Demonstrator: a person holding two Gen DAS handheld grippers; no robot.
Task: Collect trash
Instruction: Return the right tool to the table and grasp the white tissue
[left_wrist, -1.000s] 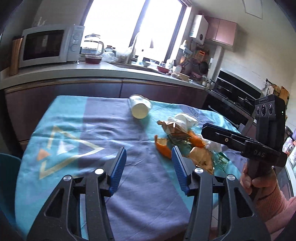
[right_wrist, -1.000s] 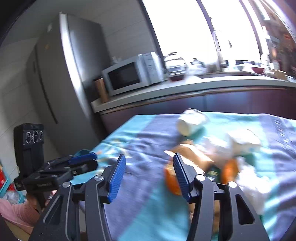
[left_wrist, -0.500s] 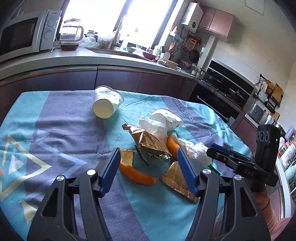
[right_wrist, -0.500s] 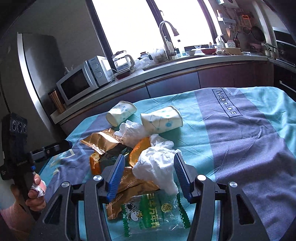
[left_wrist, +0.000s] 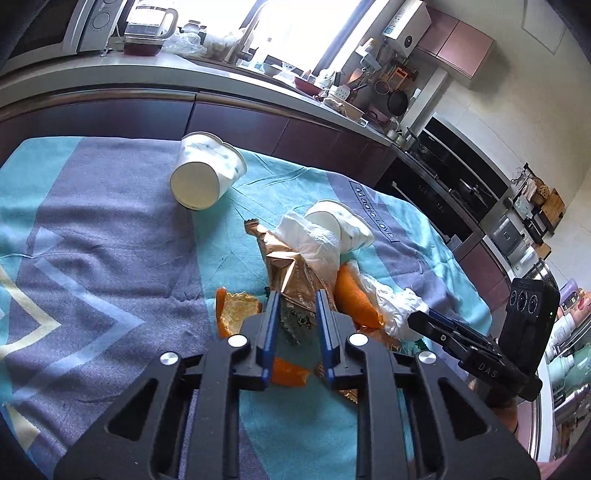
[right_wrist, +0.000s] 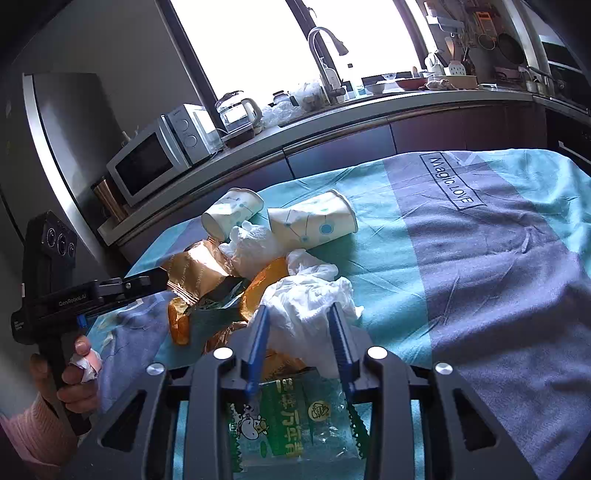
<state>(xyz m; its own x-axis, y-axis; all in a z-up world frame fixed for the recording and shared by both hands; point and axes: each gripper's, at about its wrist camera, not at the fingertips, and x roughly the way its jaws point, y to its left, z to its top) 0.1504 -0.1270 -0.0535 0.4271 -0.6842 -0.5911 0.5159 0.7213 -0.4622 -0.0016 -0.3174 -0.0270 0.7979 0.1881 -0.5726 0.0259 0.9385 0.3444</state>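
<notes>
Trash heap on a bench draped with a teal and purple cloth (left_wrist: 110, 236). Items are catalogued as follows. Paper cup (left_wrist: 207, 173), lying on its side, set apart at the far edge of the heap. Second paper cup (right_wrist: 314, 219), also on its side, touching a crumpled tissue (right_wrist: 255, 243). Gold foil wrapper (left_wrist: 295, 269), orange peel (left_wrist: 236, 314) and a green printed wrapper (right_wrist: 291, 417) are found in the middle and near part.

Left gripper (left_wrist: 295, 306): jaws narrow and closing, with the gold foil wrapper and a dark green wrapper edge (left_wrist: 295, 321) seen between them.

Right gripper (right_wrist: 299, 325): jaws closing about a large white tissue wad (right_wrist: 306, 299), which is lodged between the blue pads; firm contact cannot be told.
</notes>
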